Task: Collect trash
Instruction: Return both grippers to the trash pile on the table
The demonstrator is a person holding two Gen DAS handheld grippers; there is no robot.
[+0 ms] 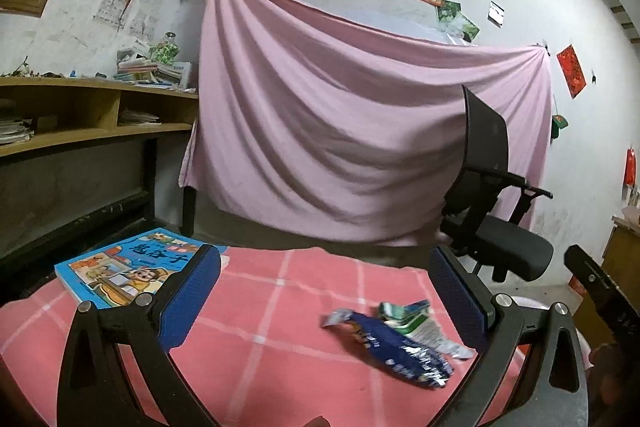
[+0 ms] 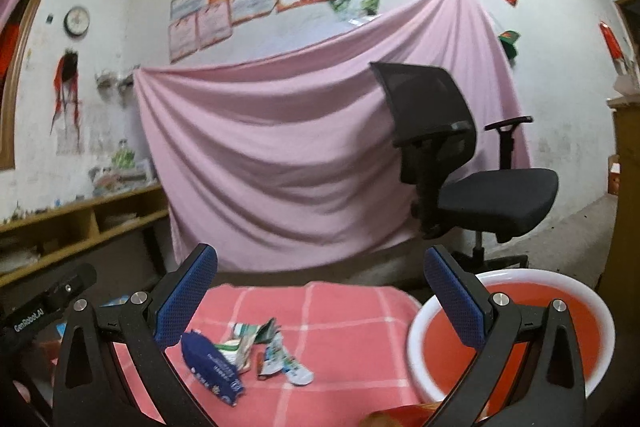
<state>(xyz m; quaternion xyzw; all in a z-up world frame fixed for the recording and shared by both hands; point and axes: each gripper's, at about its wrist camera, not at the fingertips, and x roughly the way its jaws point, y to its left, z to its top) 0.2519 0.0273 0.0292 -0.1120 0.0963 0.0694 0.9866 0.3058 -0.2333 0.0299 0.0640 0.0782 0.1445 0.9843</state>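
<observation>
A small heap of trash lies on the pink checked cloth (image 1: pixel 280 347): a crumpled dark blue foil wrapper (image 1: pixel 396 351) (image 2: pixel 212 367) and several green and white torn packets (image 1: pixel 420 323) (image 2: pixel 276 351). My left gripper (image 1: pixel 324 291) hovers above the cloth, open and empty, with the heap below its right finger. My right gripper (image 2: pixel 320 291) is open and empty too, the heap lying low between its blue pads (image 2: pixel 188 299). A red basin with a white rim (image 2: pixel 416 327) sits at the right, behind the right finger.
A blue picture book (image 1: pixel 120 271) lies at the cloth's far left corner. A black office chair (image 2: pixel 472 167) stands beyond the table before a hanging pink sheet (image 1: pixel 340 115). A wooden shelf unit (image 1: pixel 80 115) runs along the left wall. The other gripper's body (image 1: pixel 600 291) shows at right.
</observation>
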